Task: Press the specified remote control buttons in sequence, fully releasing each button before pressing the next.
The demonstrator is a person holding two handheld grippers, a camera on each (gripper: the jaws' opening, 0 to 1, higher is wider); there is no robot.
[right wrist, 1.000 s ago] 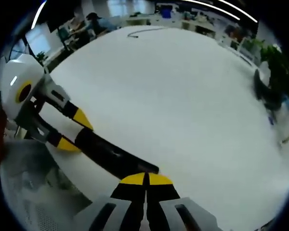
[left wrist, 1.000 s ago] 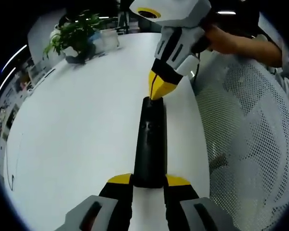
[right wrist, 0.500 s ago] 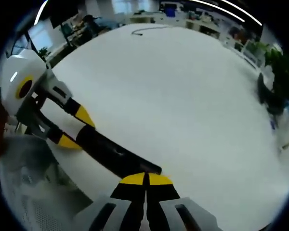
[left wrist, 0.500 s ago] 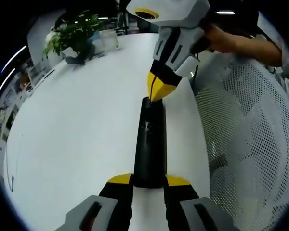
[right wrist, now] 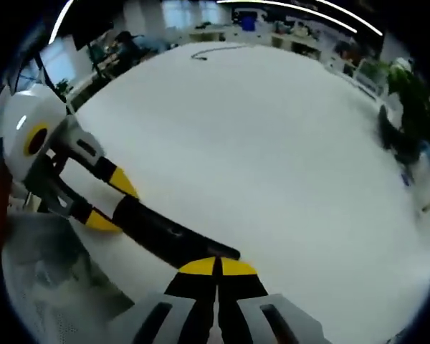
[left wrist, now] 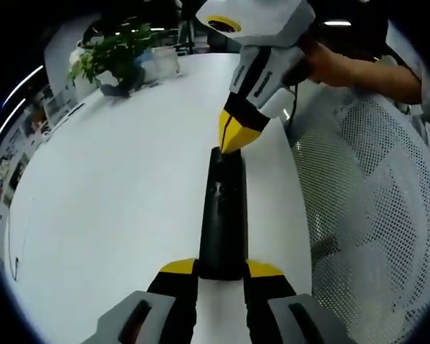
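My left gripper [left wrist: 221,269] grips the near end of the long, slim black plastic remote control [left wrist: 223,215] between its yellow-tipped jaws, which are parted only by the remote's width. The remote lies lengthwise on the white tabletop [left wrist: 122,186], close to the table's edge, with a white mesh chair back [left wrist: 373,201] just beyond. My right gripper [left wrist: 233,135] reaches in from the far side, its jaws pressed together, the yellow tips at the remote's far end; I cannot tell if they touch it. In the right gripper view the same closed tips [right wrist: 216,266] sit over that end of the remote [right wrist: 165,233], holding nothing. I cannot read any writing on the remote. A green potted plant [left wrist: 115,54] stands at the far end of the table.
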